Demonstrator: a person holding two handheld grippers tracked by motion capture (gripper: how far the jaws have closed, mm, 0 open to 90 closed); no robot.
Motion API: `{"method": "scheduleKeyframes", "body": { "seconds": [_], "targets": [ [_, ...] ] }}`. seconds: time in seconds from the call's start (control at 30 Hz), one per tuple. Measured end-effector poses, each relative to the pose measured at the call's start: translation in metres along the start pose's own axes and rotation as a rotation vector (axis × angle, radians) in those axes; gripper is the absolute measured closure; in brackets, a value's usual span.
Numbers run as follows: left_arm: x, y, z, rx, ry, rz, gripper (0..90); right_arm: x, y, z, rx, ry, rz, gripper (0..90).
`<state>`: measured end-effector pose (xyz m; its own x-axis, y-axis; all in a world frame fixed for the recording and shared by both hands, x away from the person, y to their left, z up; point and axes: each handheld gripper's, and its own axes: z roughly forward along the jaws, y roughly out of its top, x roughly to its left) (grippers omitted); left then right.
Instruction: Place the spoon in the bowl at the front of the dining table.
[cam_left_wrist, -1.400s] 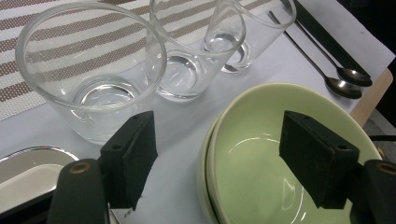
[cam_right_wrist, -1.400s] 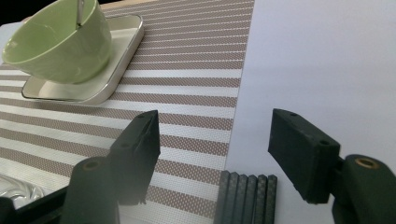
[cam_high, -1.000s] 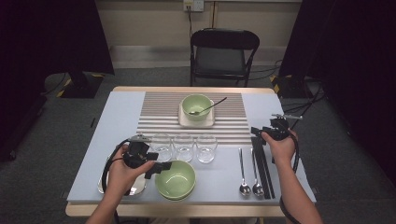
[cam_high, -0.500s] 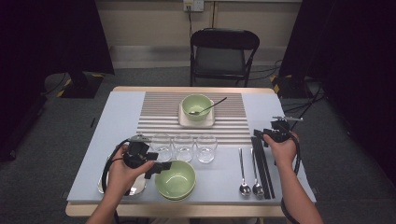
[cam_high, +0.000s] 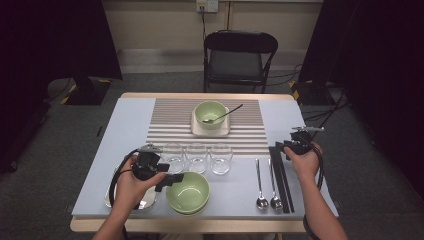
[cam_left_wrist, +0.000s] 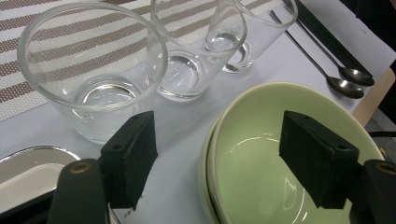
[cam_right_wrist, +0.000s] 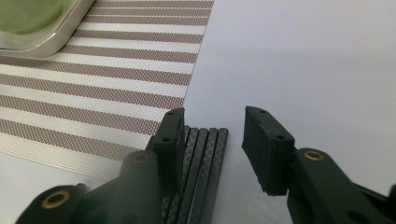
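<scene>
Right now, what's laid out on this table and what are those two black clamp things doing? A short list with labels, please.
Setting: grey table with striped mat
Far side: green bowl with spoon on a square plate
Middle: three empty glasses
Near edge: stacked green bowls, two spoons, black chopsticks
Left gripper: open over the stacked bowls' rim
Right gripper: jaws have just been closing, astride the chopsticks' tips, not yet gripping

Three glasses (cam_high: 197, 158), two spoons (cam_high: 267, 184)
</scene>
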<state>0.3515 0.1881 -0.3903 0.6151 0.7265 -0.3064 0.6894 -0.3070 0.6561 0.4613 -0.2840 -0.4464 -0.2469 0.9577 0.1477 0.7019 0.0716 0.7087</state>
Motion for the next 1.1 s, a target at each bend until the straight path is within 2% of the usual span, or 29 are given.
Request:
{"method": "scheduleKeyframes", "body": {
  "seconds": [0.5, 1.1],
  "targets": [
    [-0.0002, -0.0002, 0.0006, 0.000, 0.002, -0.002, 27.4, -0.0034, -0.0042, -0.0001, 0.037, -0.027, -0.035, 71.6],
    [0.0011, -0.0005, 0.0009, -0.001, 0.003, -0.008, 27.4, -0.0044, -0.0095, 0.0065, 0.070, -0.032, -0.039, 73.8]
  ]
}}
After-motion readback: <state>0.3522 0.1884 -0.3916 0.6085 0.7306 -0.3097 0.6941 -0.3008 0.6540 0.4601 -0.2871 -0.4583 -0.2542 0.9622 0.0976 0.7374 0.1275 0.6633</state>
